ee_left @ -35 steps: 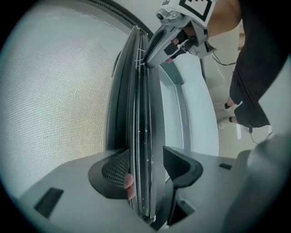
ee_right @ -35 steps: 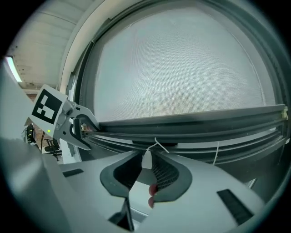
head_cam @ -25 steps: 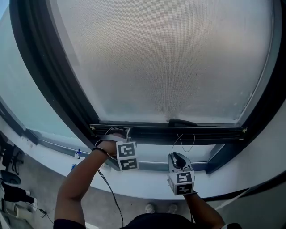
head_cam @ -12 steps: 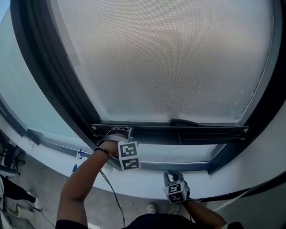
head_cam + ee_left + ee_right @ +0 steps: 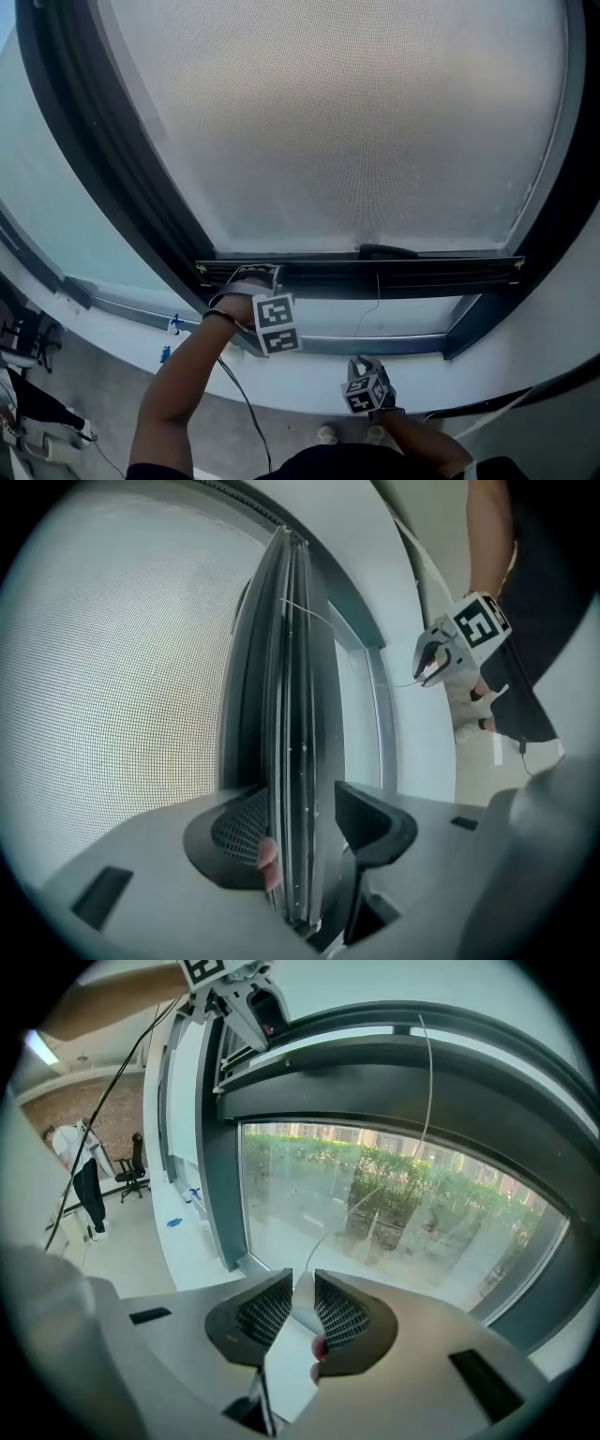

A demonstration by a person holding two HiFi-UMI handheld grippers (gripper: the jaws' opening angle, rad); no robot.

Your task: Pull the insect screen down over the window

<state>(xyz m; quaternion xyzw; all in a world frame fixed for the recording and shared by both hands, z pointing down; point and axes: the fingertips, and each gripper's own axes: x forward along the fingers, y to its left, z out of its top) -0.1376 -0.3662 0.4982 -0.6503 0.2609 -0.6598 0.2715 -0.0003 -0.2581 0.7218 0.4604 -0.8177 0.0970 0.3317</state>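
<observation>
Two grippers are counted in the head view: the left gripper (image 5: 253, 274) and the right gripper (image 5: 362, 362). One insect screen (image 5: 347, 122), one bottom bar (image 5: 412, 275) and one pull cord (image 5: 377, 298) are seen, and two small blue objects (image 5: 174, 324) at lower left of the frame

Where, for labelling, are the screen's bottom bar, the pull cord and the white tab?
bottom bar (image 5: 441, 277), head view, front face right of centre.
pull cord (image 5: 430, 1082), right gripper view, upper straight stretch.
white tab (image 5: 294, 1358), right gripper view, wide lower part.
</observation>
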